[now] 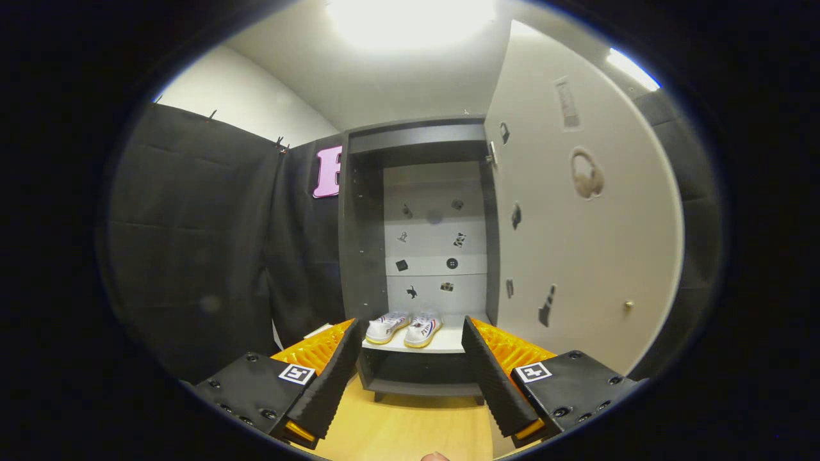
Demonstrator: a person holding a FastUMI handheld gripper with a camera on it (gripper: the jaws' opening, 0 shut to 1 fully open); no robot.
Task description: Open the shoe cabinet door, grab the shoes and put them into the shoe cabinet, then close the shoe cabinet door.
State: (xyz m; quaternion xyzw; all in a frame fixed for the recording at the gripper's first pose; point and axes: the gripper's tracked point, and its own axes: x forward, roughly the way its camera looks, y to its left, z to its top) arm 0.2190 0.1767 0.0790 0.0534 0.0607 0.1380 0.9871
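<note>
Ahead, well beyond the gripper point(410, 358): shoe cabinet point(416, 256), dark-framed, upright, backed against the black cloth booth wall point(192, 256). Door point(576, 224) swung fully open to the right, pale inner face turned toward the camera; small round knob point(628, 306) near its free edge, hinge point(491, 153) at the upper corner. Assorted small stickers scattered over the door's inner face, among them a headphone-shaped one point(586, 173). More small stickers point(430, 250) spread in rows over the cabinet's pale back panel.

Fingers point(333, 378) released and spread wide apart, gripping nothing, framing the lower part of the cabinet; nothing between them but open air and the wooden floor point(410, 422). No obstruction in the path from the fingers to the cabinet opening; the open door stands clear to the right side.

Contents: pair of white sneakers point(405, 328) resting side by side on the pale lower shelf point(442, 342), toes pointing outward toward the gripper, soles flat, the two shoes touching or nearly so. Open compartment point(419, 368) below that shelf dark, contents not discernible. Upper interior above the sneakers tall and undivided. Bright ceiling light point(410, 22) overhead.
</note>
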